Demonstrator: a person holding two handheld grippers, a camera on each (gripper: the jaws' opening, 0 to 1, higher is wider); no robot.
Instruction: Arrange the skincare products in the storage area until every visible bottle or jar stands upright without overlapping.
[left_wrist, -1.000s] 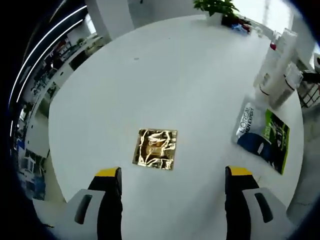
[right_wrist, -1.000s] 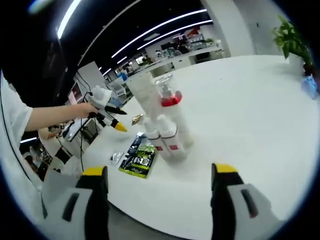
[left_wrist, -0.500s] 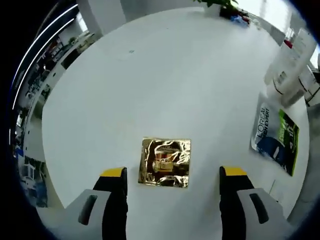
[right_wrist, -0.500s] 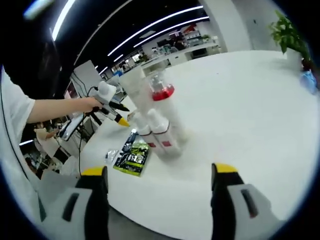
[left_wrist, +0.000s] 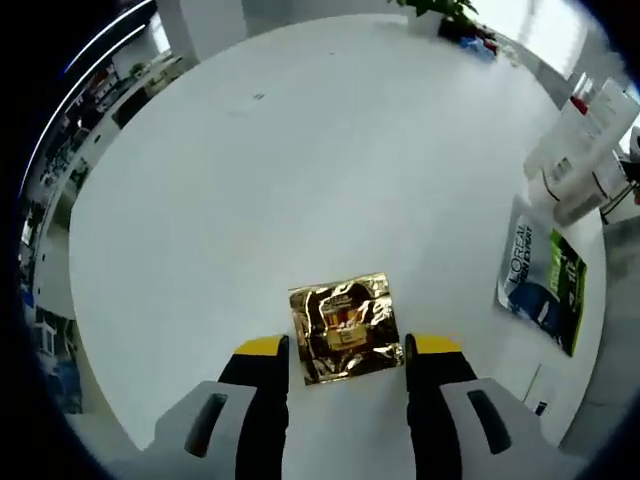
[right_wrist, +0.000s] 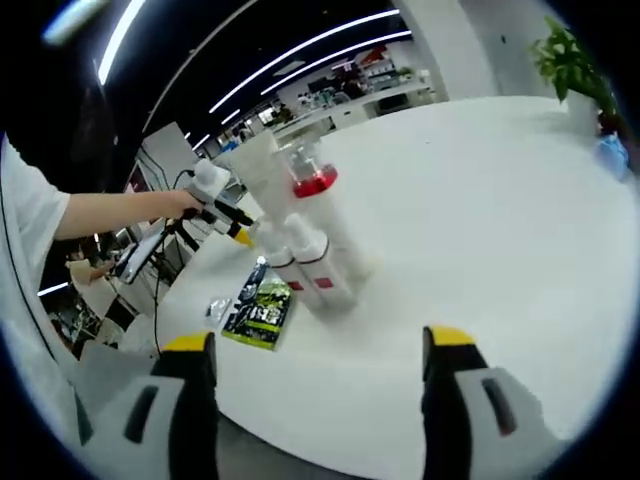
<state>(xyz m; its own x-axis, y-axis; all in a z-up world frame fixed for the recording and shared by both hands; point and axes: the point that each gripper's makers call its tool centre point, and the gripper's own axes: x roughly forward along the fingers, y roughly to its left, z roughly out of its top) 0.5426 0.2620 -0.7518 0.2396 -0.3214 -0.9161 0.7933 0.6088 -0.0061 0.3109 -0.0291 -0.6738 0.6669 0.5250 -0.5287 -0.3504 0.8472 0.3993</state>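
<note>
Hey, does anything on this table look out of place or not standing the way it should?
Yes. A crinkled gold foil sachet lies flat on the white table, apart from the upright bottles. A green and blue L'Oreal packet also lies flat beside them. Nothing looks spilled.

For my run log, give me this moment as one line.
left gripper: open, straddling gold sachet | right gripper: open, empty | bottles: upright, clustered | green packet: flat

A crinkled gold foil sachet (left_wrist: 346, 327) lies flat on the white worktop (left_wrist: 300, 170). Well apart from it, white bottles (right_wrist: 310, 262) and a clear bottle with a red band (right_wrist: 312, 185) stand upright in a tight cluster. Just beside them a green-and-blue L'Oréal pouch (left_wrist: 541, 285) lies flat.
</note>
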